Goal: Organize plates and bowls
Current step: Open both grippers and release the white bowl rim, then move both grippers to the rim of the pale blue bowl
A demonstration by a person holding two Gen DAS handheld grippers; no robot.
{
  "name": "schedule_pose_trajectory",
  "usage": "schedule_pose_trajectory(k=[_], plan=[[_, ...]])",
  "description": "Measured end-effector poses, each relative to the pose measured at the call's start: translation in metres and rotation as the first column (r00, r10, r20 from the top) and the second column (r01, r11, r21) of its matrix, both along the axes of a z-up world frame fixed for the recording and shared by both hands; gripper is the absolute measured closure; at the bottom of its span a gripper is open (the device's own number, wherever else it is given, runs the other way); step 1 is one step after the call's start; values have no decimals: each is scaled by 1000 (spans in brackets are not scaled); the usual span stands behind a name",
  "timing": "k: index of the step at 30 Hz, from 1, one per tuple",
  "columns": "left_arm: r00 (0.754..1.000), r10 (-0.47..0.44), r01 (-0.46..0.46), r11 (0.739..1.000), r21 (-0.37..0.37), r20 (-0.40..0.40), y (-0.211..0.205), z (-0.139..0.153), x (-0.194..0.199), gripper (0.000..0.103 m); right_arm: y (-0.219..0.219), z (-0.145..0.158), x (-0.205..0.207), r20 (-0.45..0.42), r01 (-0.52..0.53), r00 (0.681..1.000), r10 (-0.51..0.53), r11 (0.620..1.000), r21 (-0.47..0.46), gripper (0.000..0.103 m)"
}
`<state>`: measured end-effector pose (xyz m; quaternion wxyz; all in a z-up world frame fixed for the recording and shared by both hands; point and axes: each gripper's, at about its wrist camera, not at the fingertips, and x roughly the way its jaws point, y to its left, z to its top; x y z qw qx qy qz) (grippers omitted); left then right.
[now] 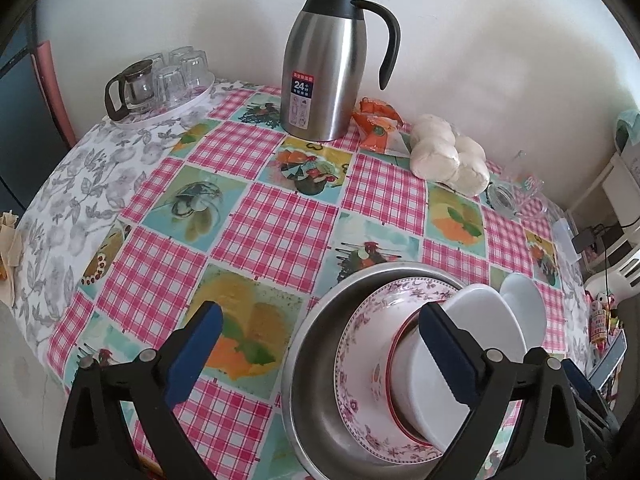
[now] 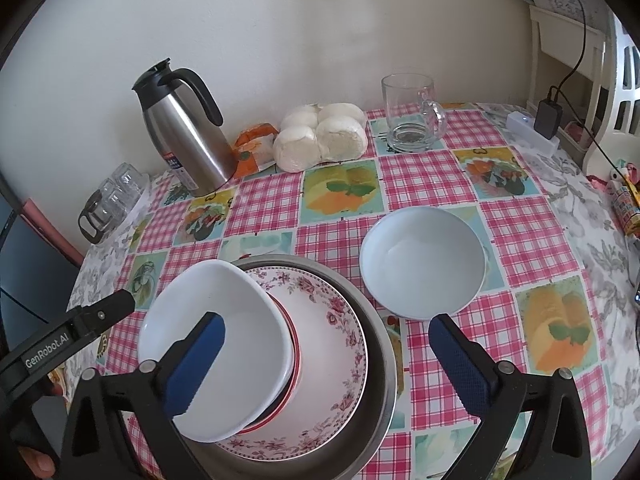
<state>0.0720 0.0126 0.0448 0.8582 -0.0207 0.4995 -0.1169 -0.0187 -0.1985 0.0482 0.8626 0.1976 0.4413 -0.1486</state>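
A steel basin (image 2: 378,344) holds a floral plate (image 2: 340,312). On the plate a red-rimmed bowl (image 2: 316,360) lies tilted, with a white bowl (image 2: 224,300) nested in it. A second white bowl (image 2: 422,260) stands upright on the cloth to the right of the basin. My right gripper (image 2: 328,364) is open above the stack, its left finger over the tilted white bowl and its right finger near the second bowl's rim. My left gripper (image 1: 324,356) is open too. Its right finger stands in front of the tilted white bowl (image 1: 480,320), its left finger over the cloth beside the basin (image 1: 316,340).
A steel thermos jug (image 1: 324,60), an orange packet (image 1: 376,120) and bagged white buns (image 1: 448,156) stand along the wall. At the back left is a tray of glasses with a small teapot (image 1: 160,84), at the back right a glass mug (image 2: 412,116). A charger (image 2: 548,116) sits near the right edge.
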Motion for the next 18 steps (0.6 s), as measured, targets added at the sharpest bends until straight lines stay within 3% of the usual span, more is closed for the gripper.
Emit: schedule_pose_trajectory(k=[6,11,18], plan=[[999,12,-13,1000,13,31,-5,5,-6,4,-13,4,-9,11,28,1000,-28,1000,5,0],[995,9,-8,1000,-6,94,-13,21,-14,5,-40,10,-26,34,115,993,-116,993,12,0],[980,-123,133,990,-55,157,-61,49,-33,4,-91,19,-55,59,262,963,-262,965,11,0]])
